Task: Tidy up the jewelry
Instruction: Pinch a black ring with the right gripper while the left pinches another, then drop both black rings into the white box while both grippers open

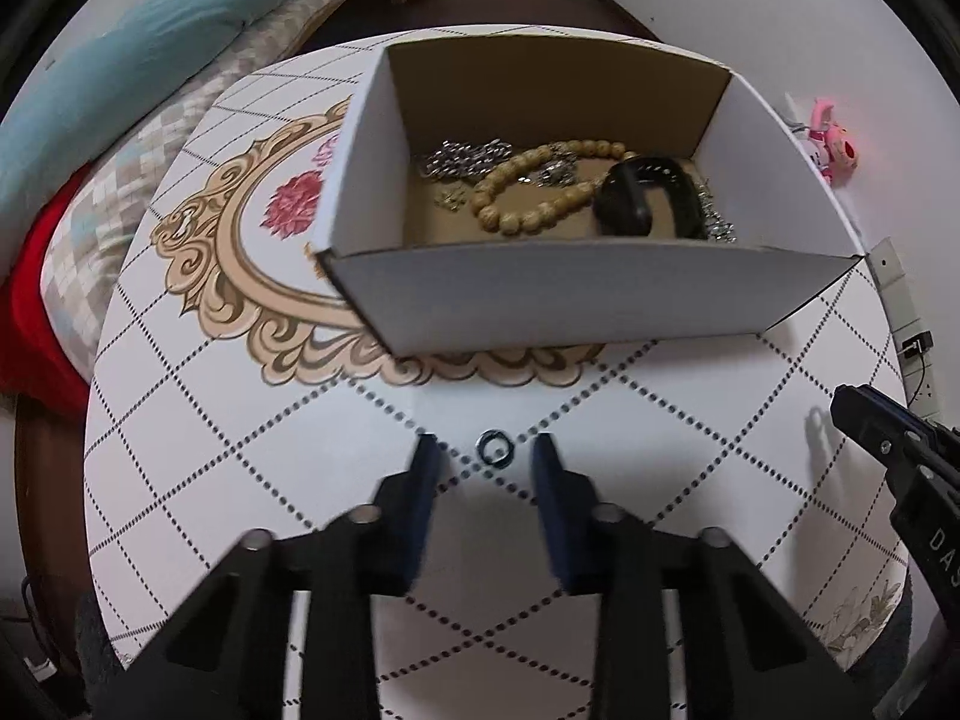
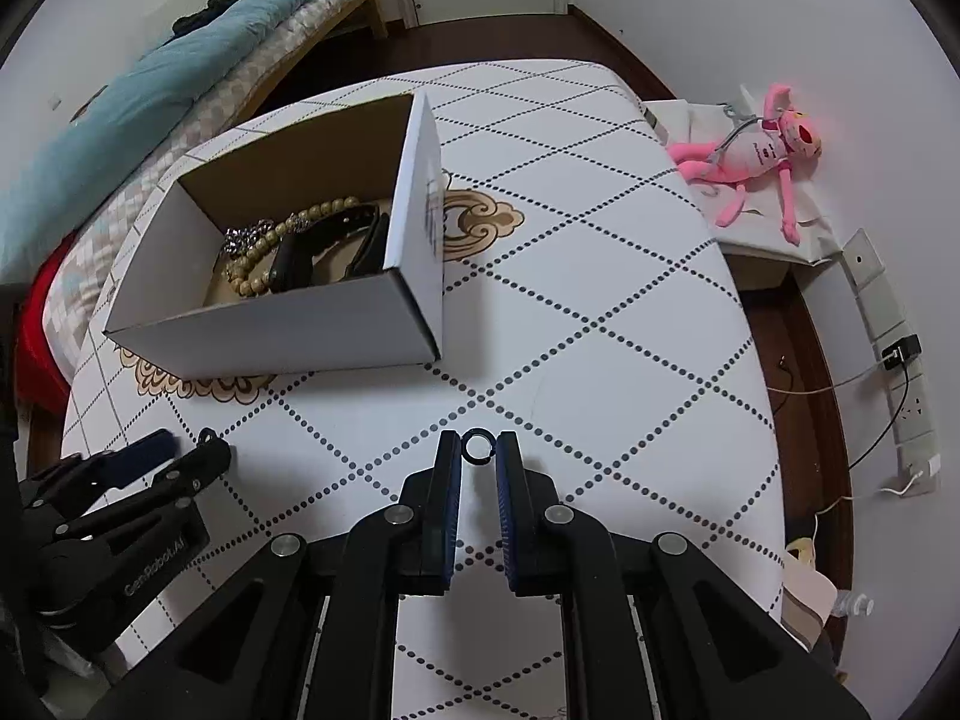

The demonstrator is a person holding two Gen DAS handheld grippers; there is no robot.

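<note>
A table with a white cloth of dotted diamonds stands beside a bed, and near its left edge sits an open cardboard box holding a wooden bead bracelet, silver chains and a black band. In the right wrist view, the right gripper has its jaws closed on a small dark ring (held at the fingertips). The left gripper has its jaws apart around another ring, which seems to lie on the cloth near the front edge.
</note>
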